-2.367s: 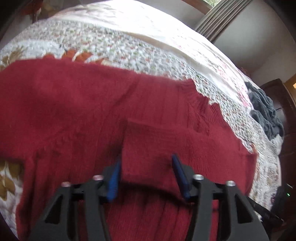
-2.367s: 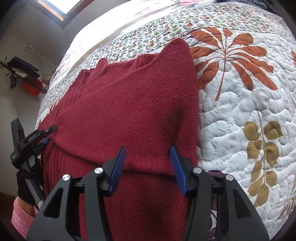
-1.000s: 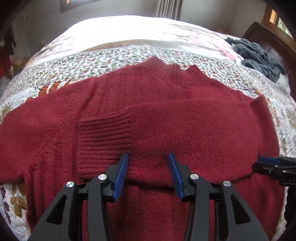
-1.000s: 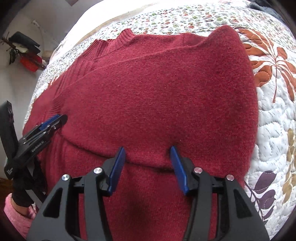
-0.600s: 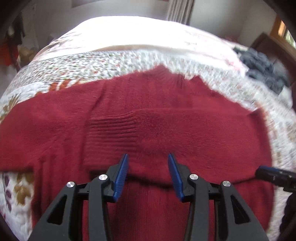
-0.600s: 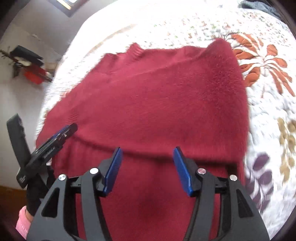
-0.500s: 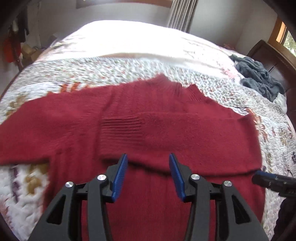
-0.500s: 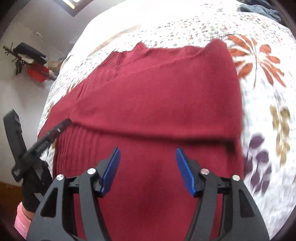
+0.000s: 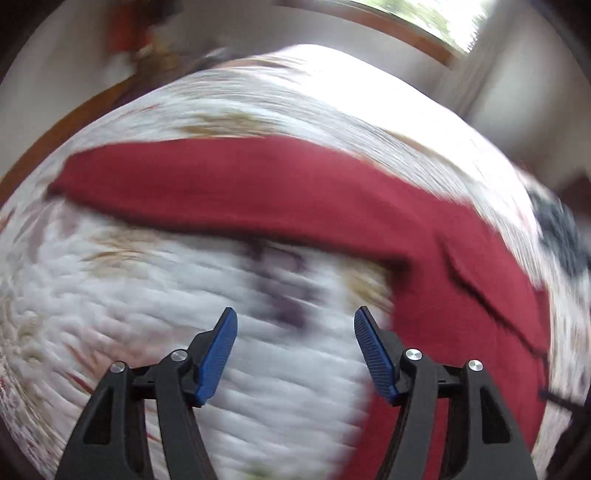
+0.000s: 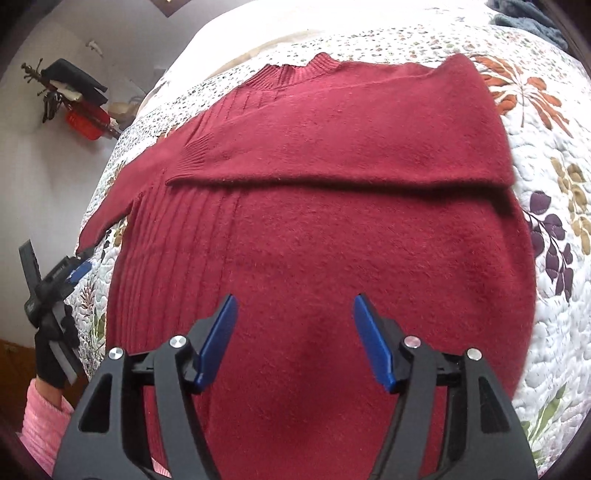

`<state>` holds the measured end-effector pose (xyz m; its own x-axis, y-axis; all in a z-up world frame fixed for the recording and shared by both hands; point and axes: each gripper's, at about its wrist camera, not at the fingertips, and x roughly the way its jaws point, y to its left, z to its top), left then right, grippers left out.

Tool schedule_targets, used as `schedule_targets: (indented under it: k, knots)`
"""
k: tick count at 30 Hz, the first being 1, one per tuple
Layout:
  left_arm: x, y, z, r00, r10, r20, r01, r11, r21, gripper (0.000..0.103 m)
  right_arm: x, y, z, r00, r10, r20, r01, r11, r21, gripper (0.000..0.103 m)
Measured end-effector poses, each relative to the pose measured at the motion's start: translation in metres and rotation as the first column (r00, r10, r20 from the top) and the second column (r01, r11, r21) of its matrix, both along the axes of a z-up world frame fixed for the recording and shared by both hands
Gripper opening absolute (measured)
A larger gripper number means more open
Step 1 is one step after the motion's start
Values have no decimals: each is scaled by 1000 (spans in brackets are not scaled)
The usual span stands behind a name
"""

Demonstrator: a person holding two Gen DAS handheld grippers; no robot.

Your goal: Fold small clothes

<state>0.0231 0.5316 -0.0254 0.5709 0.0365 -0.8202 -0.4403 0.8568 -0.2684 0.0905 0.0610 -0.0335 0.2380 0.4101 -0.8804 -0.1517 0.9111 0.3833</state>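
A dark red knit sweater (image 10: 332,229) lies flat on the quilted bed, collar at the far side. One sleeve (image 10: 332,147) is folded across the chest, its ribbed cuff on the left. The other sleeve (image 9: 229,181) stretches out over the quilt in the blurred left wrist view. My right gripper (image 10: 293,325) hovers open above the sweater's lower body with nothing between its fingers. My left gripper (image 9: 293,343) is open over bare quilt, just left of the sweater's side edge and below the spread sleeve. It also shows at the far left of the right wrist view, left gripper (image 10: 70,273).
The white quilt (image 10: 554,192) with leaf prints covers the bed around the sweater. A grey garment (image 10: 528,18) lies at the far right of the bed. Dark and red items (image 10: 74,99) hang on the wall to the left. A pink sleeve (image 10: 40,424) and gloved hand hold the left gripper.
Both grippers let go of the folded sleeve and pulled back. The left gripper swung fast to the left, off the sweater's body toward the outstretched sleeve. Both now stand wider open.
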Motion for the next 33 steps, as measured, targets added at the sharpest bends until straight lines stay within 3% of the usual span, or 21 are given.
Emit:
schedule_targets:
  k: [3,6,9,13,14,18,19,21,29,33]
  knots:
    - [-5,72,-4,986,160,35,-159,986,-46,65,0,5,-4,1000,7,-2,-7,1000,-17,66]
    - [-4,126,-16,964,264,38,-258,959,-122,65,2,12,-11,1000,14,-14,-14,999,-42,66]
    - [1,162,-27,944,324,68,-300,923,-240,63,7,20,-18,1000,6,-30,-7,999,-42,66]
    - [18,175,-31,936,342,81,-312,914,-259,62,11,31,-22,999,8,-37,-10,999,-53,66]
    - [23,176,-31,933,351,78,-321,912,-255,56,11,32,-22,999,10,-37,-12,998,-60,66]
    - [26,186,-34,923,377,69,-350,902,-251,20,13,34,-23,999,10,-39,-13,997,-74,66]
    - [25,186,-33,919,386,73,-357,898,-256,18,13,34,-23,999,10,-39,-13,997,-74,66]
    - [23,186,-29,918,385,96,-352,902,-250,10,14,31,-21,999,8,-34,-11,997,-81,66]
    - [42,130,23,950,233,207,-210,969,-128,9,14,13,-14,1000,-15,-18,14,998,-54,66]
    - [59,91,42,962,138,235,-116,988,-105,9,14,4,-12,1000,-27,-15,27,999,-37,66]
